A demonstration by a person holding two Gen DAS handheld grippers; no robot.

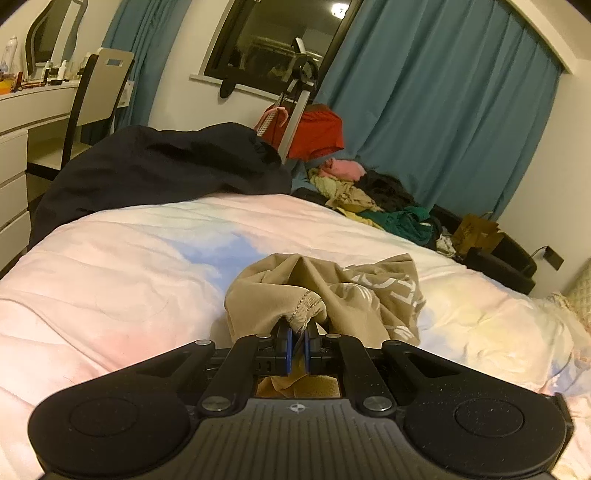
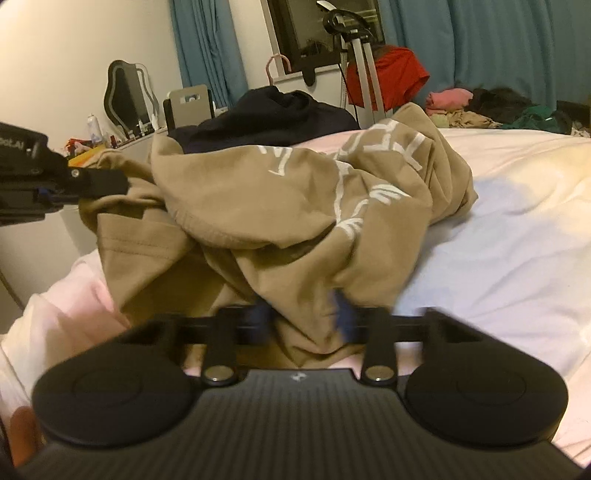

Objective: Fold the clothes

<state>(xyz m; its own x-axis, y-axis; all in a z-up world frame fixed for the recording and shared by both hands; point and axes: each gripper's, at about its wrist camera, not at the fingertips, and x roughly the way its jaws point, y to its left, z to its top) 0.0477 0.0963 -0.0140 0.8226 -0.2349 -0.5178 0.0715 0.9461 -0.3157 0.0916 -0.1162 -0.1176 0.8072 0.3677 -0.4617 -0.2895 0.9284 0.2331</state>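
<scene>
Soft, light, floppy tee (image 2: 280, 206). Left gripper (image 1: 298, 332) pinching hem; right gripper (image 2: 303, 317) spread w/ cloth between, blurry. Best grabbed at hems/corners.

The left wrist camera sits low over the bed (image 1: 110, 258), looking forward along its fingers (image 1: 282, 339) toward the window (image 1: 280, 40) at 12 o'clock, close to the tan shirt (image 1: 354, 291). The right wrist camera, equally low and close, faces the same shirt (image 2: 277, 206) from its other side. Both views share the window (image 2: 317, 29), red garment (image 1: 317, 133) and blue curtains (image 1: 443, 110).
</scene>
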